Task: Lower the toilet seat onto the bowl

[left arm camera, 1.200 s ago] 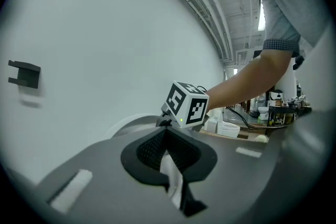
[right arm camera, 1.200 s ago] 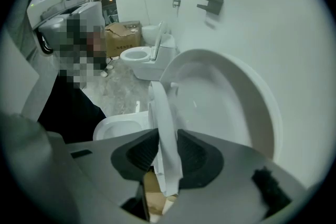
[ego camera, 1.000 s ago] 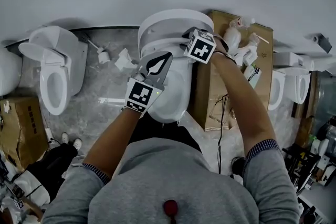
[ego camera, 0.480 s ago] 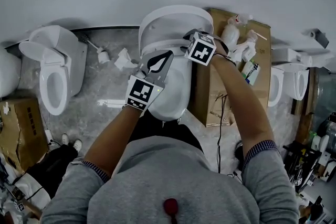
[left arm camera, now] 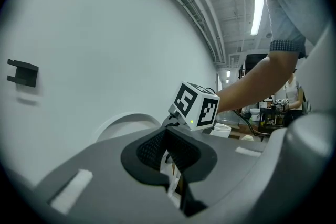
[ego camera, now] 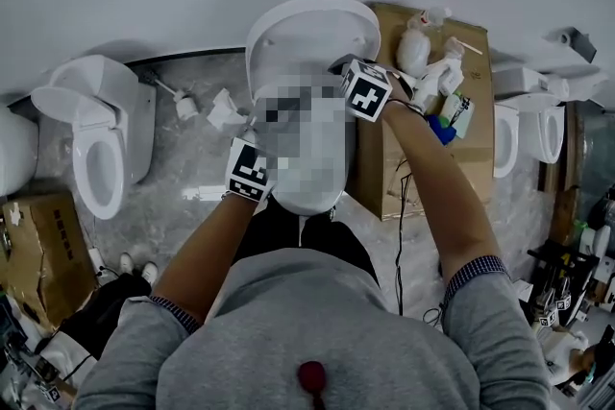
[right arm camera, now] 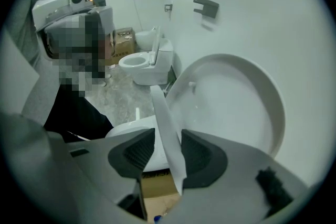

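Note:
A white toilet (ego camera: 312, 34) stands against the wall with its lid (right arm camera: 236, 102) raised. The seat (right arm camera: 160, 107) stands tilted just in front of the lid, above the bowl (right arm camera: 128, 131). My right gripper (right arm camera: 167, 150) points down over the seat's edge. Its jaws have just been opening, and the thin rim lies between the pads with a small gap on the left side. The left gripper (left arm camera: 167, 134) is shut, with nothing between its pads. Its marker cube (ego camera: 248, 173) is at the bowl's left side. A blurred patch hides the bowl and the left jaws in the head view.
A second toilet (ego camera: 96, 139) stands on the left. Beside the right arm a cardboard sheet (ego camera: 423, 62) holds spray bottles. Another fixture (ego camera: 524, 149) is at the far right and a box (ego camera: 34, 245) at the lower left. Small parts (ego camera: 226, 106) lie on the floor.
Both grippers have drawn back a little from the wall toward the person. The blurred patch now covers the bowl and the left jaws.

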The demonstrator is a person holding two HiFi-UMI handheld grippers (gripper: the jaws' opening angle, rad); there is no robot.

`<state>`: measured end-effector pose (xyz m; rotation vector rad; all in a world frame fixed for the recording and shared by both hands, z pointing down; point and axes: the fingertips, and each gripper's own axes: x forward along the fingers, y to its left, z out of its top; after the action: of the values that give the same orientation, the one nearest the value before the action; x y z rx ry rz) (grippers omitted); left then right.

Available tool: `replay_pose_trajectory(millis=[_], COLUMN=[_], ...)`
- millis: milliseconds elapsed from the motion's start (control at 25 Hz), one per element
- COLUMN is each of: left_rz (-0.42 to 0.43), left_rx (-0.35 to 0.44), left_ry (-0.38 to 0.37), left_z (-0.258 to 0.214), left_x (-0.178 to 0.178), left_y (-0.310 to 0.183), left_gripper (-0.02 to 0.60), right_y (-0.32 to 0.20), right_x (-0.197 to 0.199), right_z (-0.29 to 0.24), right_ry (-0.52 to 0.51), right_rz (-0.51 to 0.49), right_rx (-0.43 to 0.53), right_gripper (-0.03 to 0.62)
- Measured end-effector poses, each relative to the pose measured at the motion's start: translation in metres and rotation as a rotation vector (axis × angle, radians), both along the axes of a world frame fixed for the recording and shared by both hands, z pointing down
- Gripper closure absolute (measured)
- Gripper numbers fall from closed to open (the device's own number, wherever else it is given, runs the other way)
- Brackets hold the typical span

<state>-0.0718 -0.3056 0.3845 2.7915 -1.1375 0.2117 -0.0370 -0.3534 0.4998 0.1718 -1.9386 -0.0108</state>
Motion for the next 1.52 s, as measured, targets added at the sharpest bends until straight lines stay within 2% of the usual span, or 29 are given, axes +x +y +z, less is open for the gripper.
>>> replay_pose_trajectory(millis=[360, 1520], left_rz=[-0.029, -0.18], left_rx=[-0.017, -0.057], left_ry=[-0.011, -0.048], left_z=[0.005, 0.021], left_x=[0.007, 0.032], left_y=[0.025, 0.129], left_gripper=[0.575, 0.575], right_y=[0.036, 0.168], right_x=[0.005, 0.017], right_z=[0.001, 0.034], right_ry=[-0.007, -0.064], right_rz=[-0.06, -0.113], right_rx=[0.0, -0.057], right_gripper=[0.424, 0.424])
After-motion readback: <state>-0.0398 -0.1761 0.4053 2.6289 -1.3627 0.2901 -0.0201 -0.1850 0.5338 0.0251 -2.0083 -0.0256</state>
